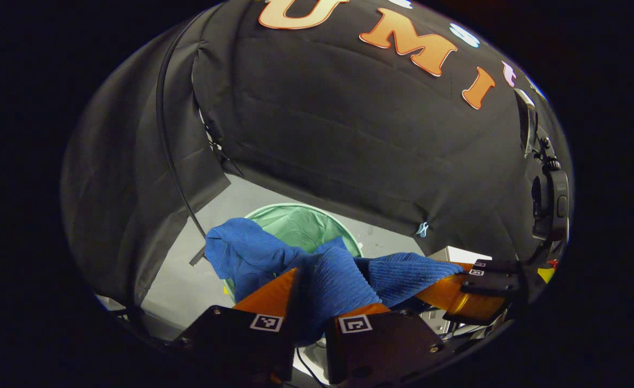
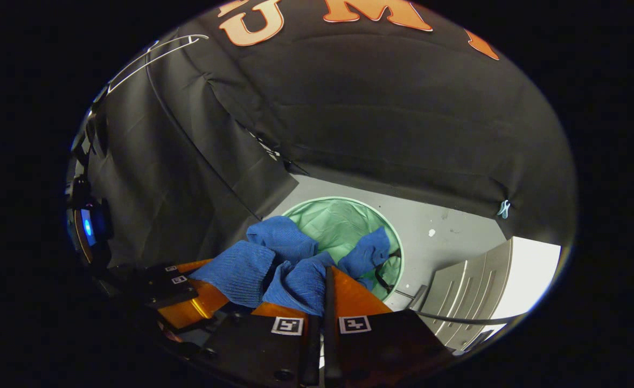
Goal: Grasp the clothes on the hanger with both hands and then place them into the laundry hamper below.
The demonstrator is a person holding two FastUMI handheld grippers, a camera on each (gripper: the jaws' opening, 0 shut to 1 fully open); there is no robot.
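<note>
A blue knit garment (image 1: 338, 275) hangs bunched between both grippers, above the round green laundry hamper (image 1: 300, 223) on the floor. In the left gripper view my left gripper (image 1: 322, 288) is shut on a thick fold of it, and the right gripper (image 1: 473, 285) holds the other end at the right. The right gripper view shows my right gripper (image 2: 325, 288) shut on the garment (image 2: 295, 269), fingers almost together. The left gripper (image 2: 187, 299) grips its far end at the left. Folds of the cloth droop over the hamper (image 2: 349, 221) rim nearest me.
The hamper stands on a grey floor (image 2: 446, 226) in the corner of the black cloth walls. A white drawer unit (image 2: 473, 285) stands to its right. A black cable (image 1: 168, 161) runs down the wall at the left.
</note>
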